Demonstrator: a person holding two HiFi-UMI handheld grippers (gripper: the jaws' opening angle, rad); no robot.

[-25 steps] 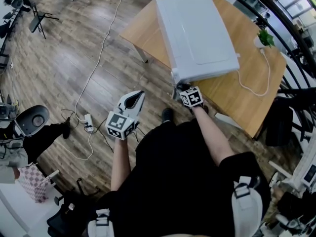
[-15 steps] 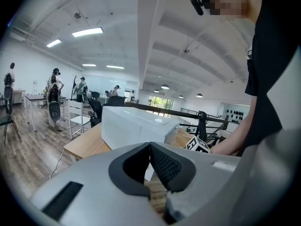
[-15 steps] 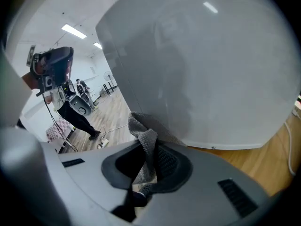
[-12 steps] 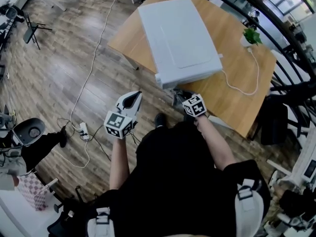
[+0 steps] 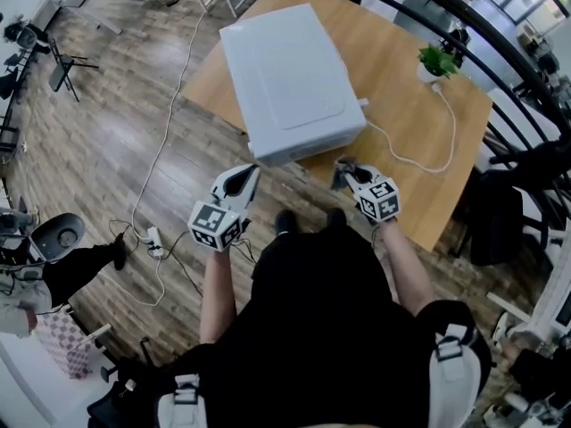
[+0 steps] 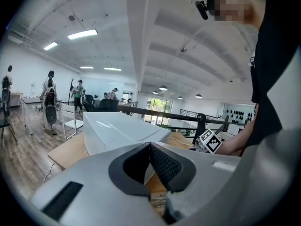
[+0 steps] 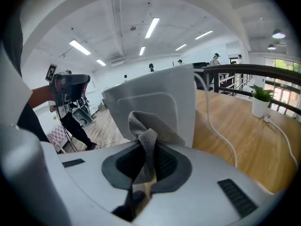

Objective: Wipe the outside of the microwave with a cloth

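The white microwave (image 5: 285, 78) stands on the wooden table (image 5: 401, 96); I look down on its top. My right gripper (image 5: 344, 171) is beside the microwave's near right corner, over the table's front edge, shut on a grey cloth (image 7: 145, 138). In the right gripper view the cloth's bunched end sticks up in front of the microwave (image 7: 157, 102), apart from it. My left gripper (image 5: 244, 180) hangs left of the microwave's near corner, off the table, over the floor. Its jaws are shut with nothing between them. The left gripper view shows the microwave (image 6: 117, 128) ahead.
A white cable (image 5: 419, 163) runs from the microwave's back across the table toward a small potted plant (image 5: 437, 61). A black railing (image 5: 500, 52) curves behind the table. On the wood floor at left lie a power strip (image 5: 150, 236) and its cord.
My right gripper with the cloth has moved right, from under the microwave's near corner to beside its right corner. The head view has shifted; the left gripper stays low and left.
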